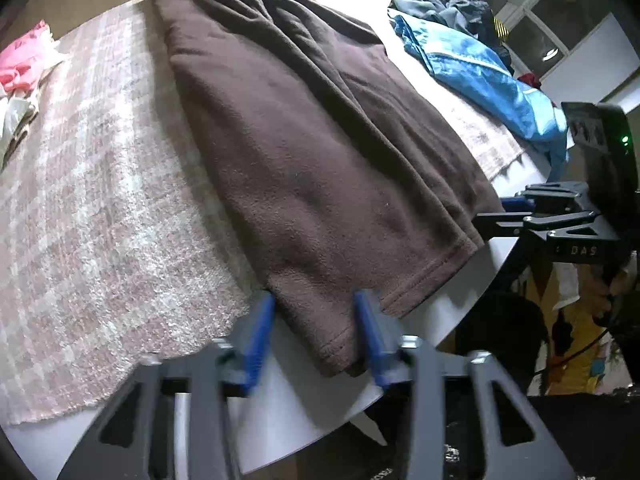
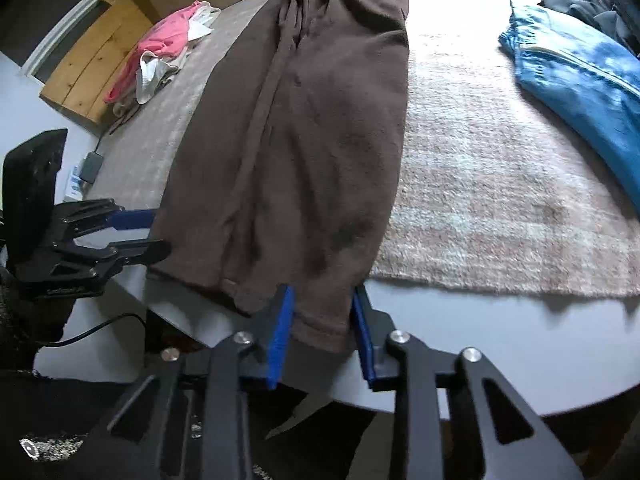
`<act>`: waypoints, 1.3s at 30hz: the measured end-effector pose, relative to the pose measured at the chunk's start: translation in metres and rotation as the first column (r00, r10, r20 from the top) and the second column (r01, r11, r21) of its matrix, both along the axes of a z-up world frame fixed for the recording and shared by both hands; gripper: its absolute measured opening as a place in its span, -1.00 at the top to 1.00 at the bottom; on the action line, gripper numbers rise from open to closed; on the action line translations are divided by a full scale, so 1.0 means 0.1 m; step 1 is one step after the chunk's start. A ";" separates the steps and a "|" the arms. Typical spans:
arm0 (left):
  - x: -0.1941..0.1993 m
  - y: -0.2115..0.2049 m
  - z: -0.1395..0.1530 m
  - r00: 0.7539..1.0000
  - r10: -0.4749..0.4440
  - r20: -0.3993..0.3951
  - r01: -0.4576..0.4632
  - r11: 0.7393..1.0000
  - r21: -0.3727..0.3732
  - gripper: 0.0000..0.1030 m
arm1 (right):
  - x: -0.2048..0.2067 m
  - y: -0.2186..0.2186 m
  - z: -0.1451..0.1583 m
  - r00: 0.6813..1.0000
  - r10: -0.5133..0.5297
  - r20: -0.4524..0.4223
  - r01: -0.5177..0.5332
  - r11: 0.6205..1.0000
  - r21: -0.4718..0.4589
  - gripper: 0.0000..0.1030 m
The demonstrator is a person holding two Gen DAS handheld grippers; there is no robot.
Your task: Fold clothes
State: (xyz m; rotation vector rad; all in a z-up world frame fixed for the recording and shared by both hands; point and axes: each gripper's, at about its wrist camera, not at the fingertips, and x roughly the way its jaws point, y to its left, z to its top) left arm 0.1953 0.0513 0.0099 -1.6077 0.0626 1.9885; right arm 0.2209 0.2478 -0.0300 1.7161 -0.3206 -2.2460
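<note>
A brown fleece garment (image 1: 304, 152) lies lengthwise on the table, folded along its length, its hem hanging over the near edge; it also shows in the right wrist view (image 2: 304, 140). My left gripper (image 1: 314, 312) is open, its blue pads on either side of the hem's left corner. My right gripper (image 2: 322, 312) is open, its pads on either side of the hem's right corner. Each gripper shows in the other's view: the right one (image 1: 504, 214) and the left one (image 2: 148, 236), both at the hem's edges.
A pinkish woven mat (image 1: 100, 200) covers the round white table (image 2: 500, 332). A blue garment (image 1: 480, 76) and dark clothes lie at the right. A pink and white pile (image 2: 160, 56) lies at the far left. The table edge is just below the grippers.
</note>
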 end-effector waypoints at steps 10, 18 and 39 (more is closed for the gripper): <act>-0.30 -0.25 0.55 0.997 0.070 0.014 -0.072 0.972 0.226 0.86 | -0.23 0.47 0.44 0.988 -0.154 -0.009 0.141 0.922 -0.360 0.72; -1.34 -0.38 1.48 0.969 0.116 -0.218 -0.038 0.943 0.331 0.98 | -1.40 0.54 1.05 0.971 -0.180 -0.156 0.113 0.925 -0.364 0.72; -3.68 -0.49 0.70 0.976 0.176 -0.131 -0.149 0.970 0.191 0.79 | -3.94 1.08 0.23 0.970 -0.206 0.129 0.236 0.923 -0.302 0.69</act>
